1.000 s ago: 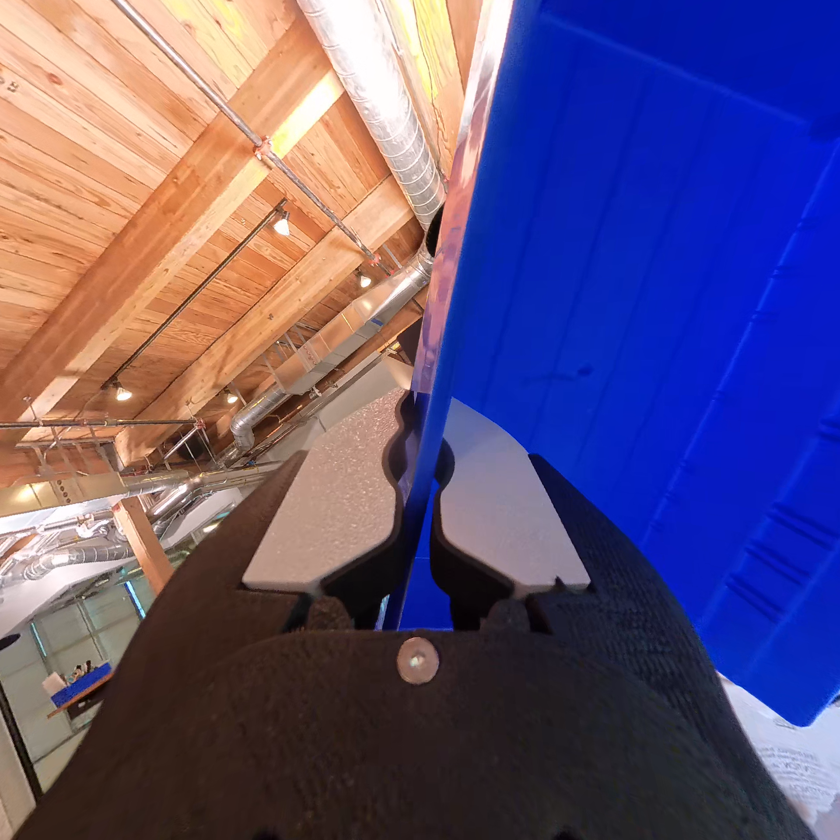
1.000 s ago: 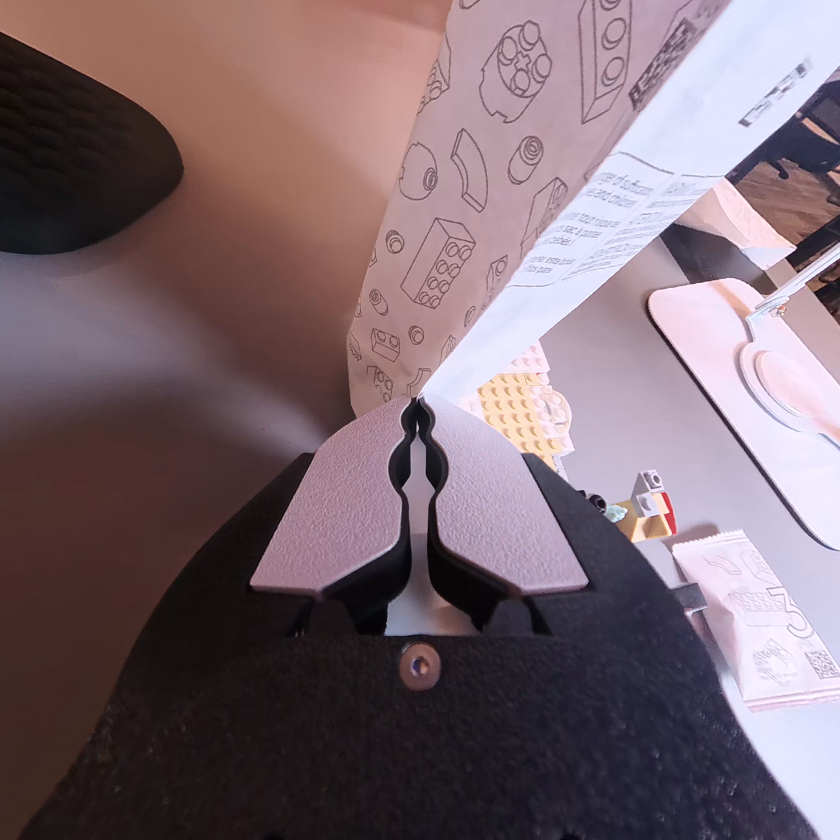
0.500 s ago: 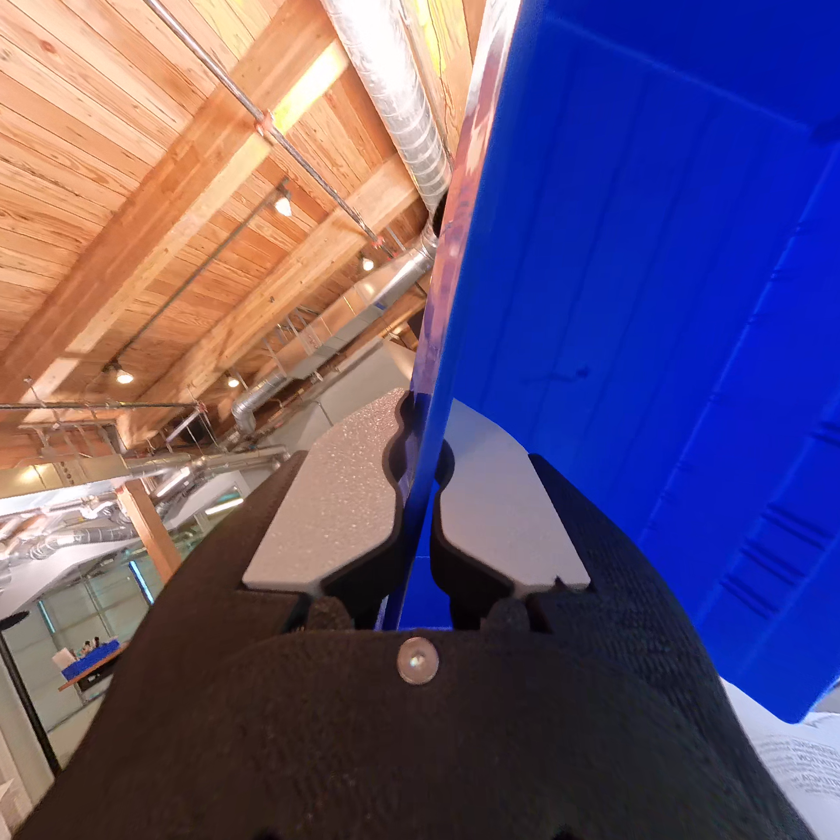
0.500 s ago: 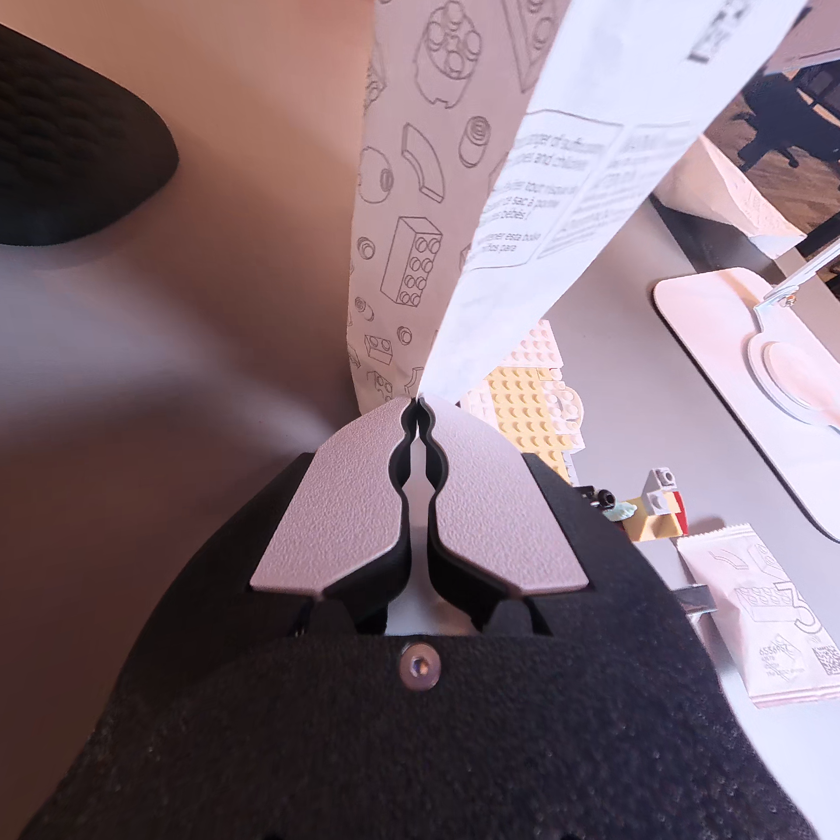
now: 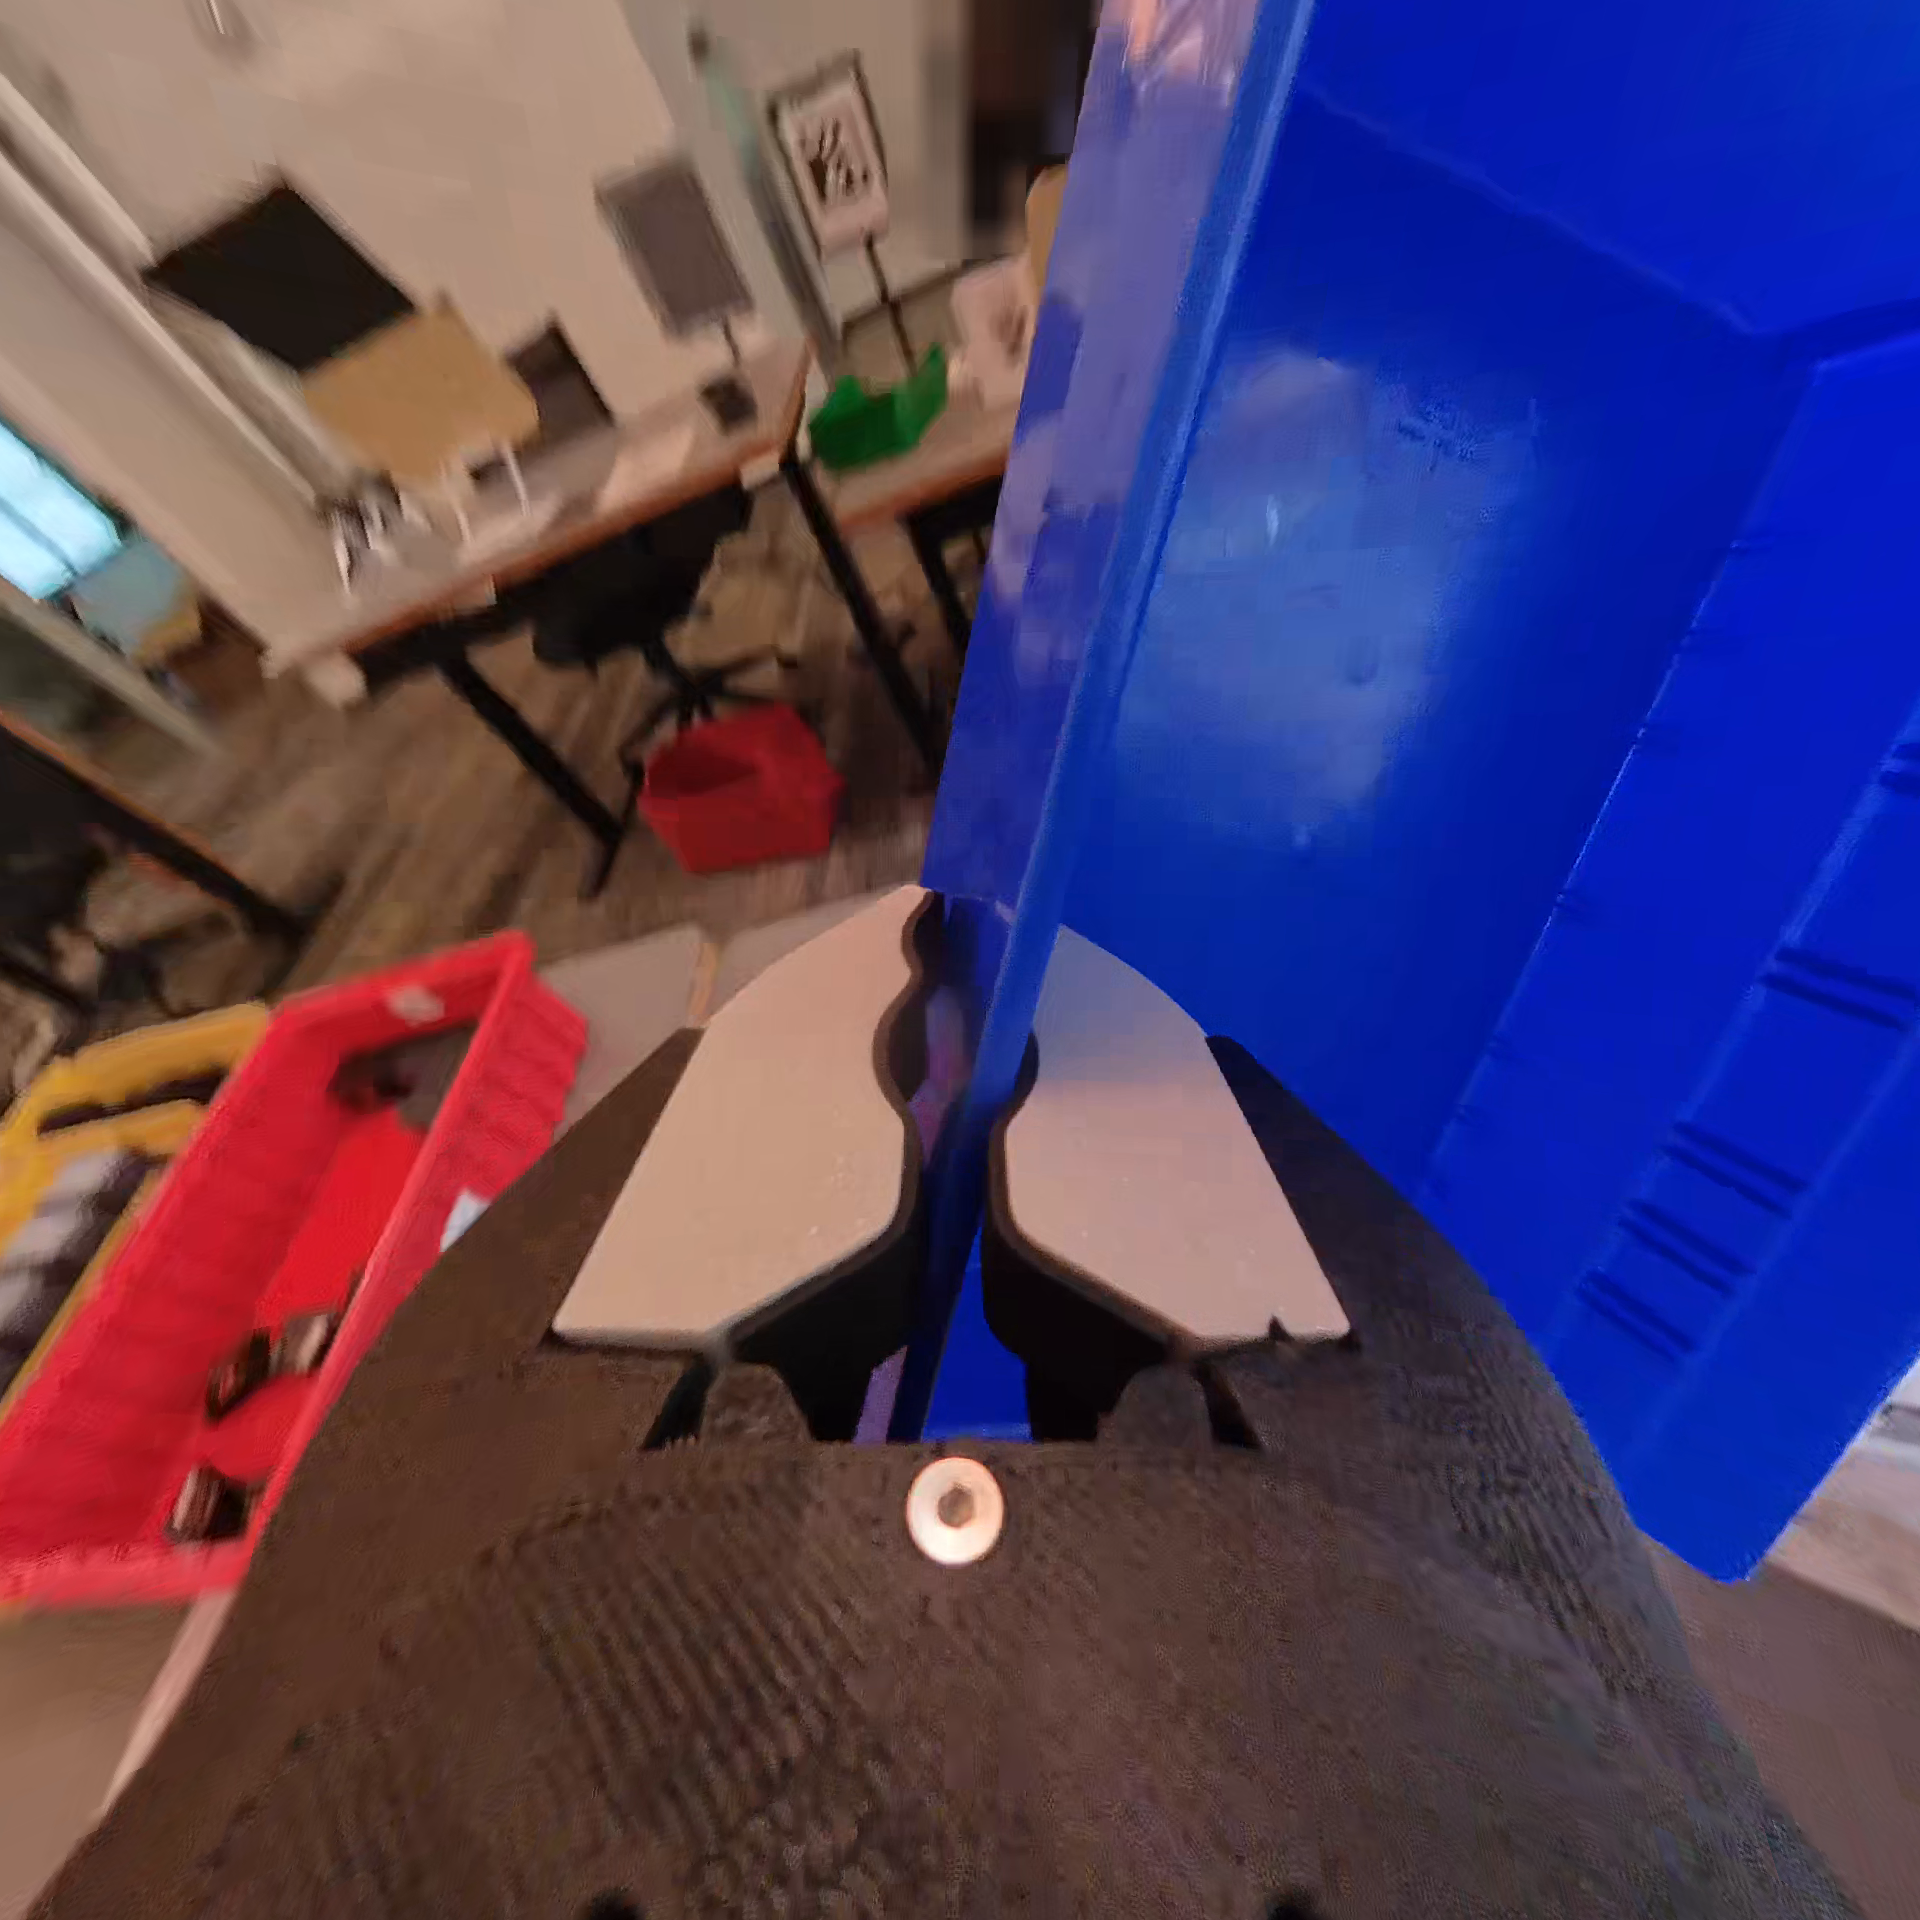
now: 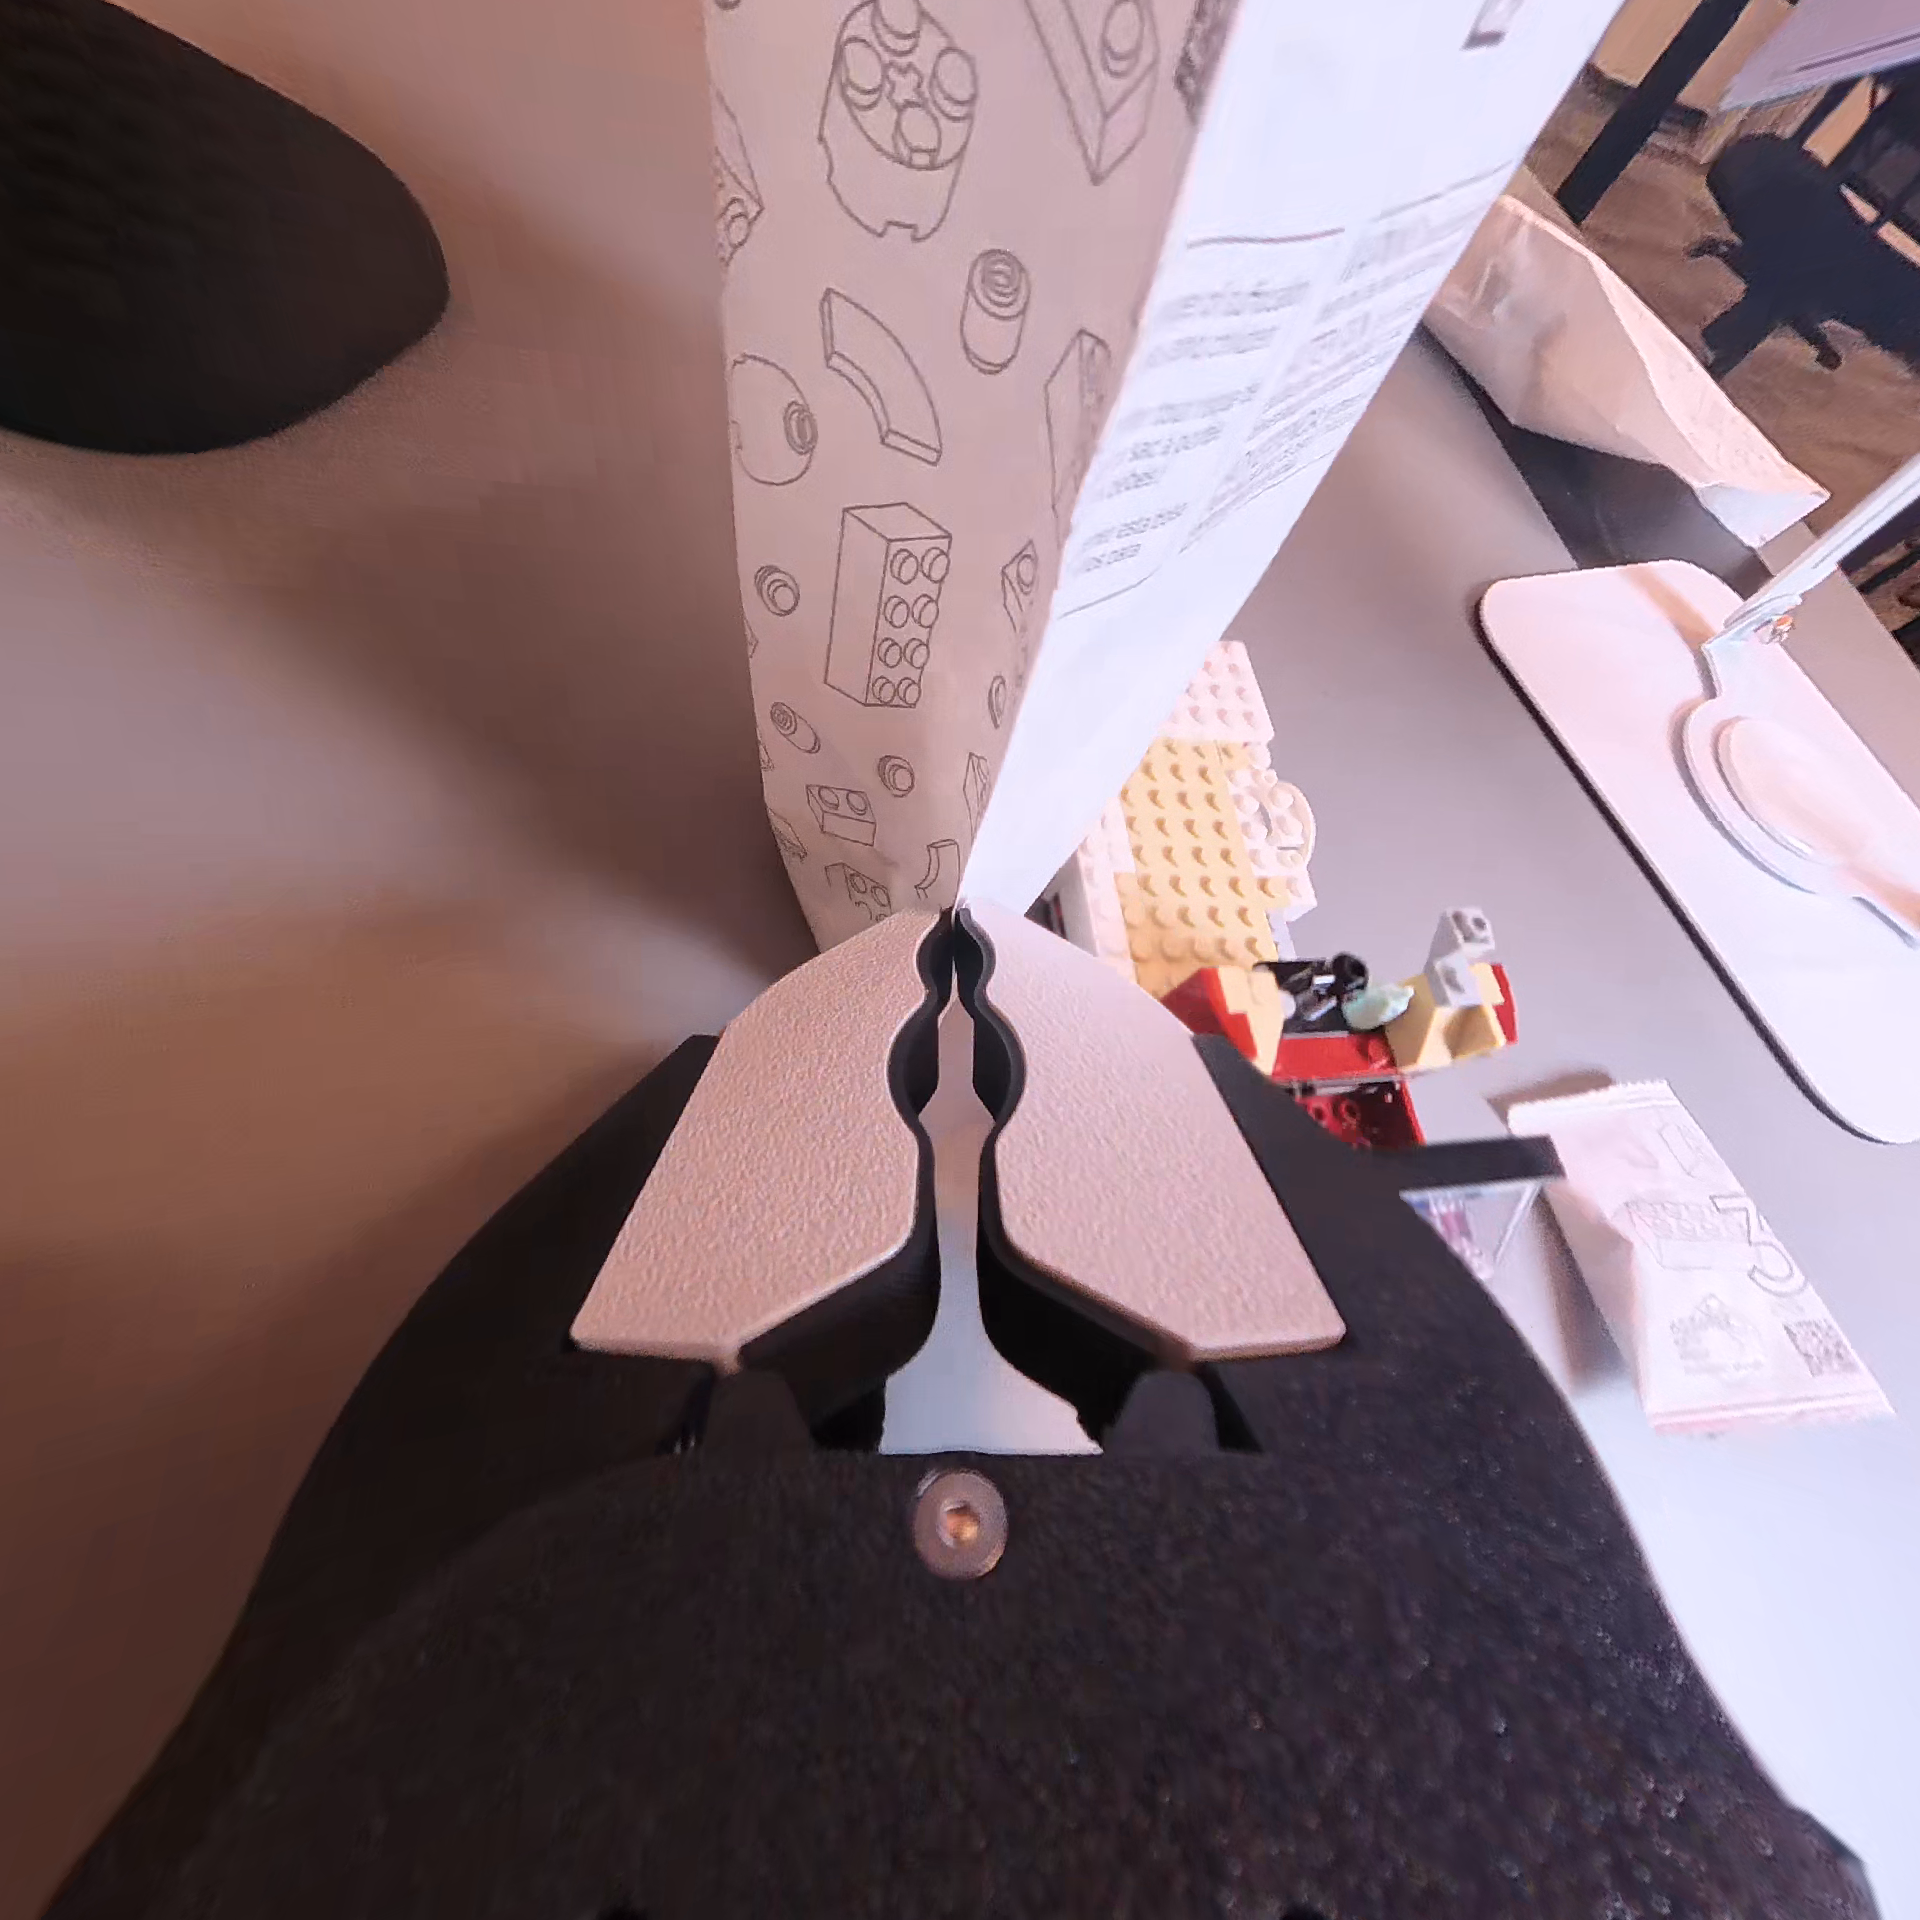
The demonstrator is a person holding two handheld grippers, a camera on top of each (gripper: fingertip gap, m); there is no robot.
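Firmly, right tool pinches upright paper bag.

Each gripper has a textured black body, pale grey fingers and one silver screw.

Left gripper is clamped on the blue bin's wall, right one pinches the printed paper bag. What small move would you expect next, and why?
Probably bring the paper bag over the blue bin. The right gripper pinches the bag's edge with the bag standing up above its fingertips. The left gripper grips the bin's wall, its inside facing the camera. That is a guess: neither view shows bag and bin together.
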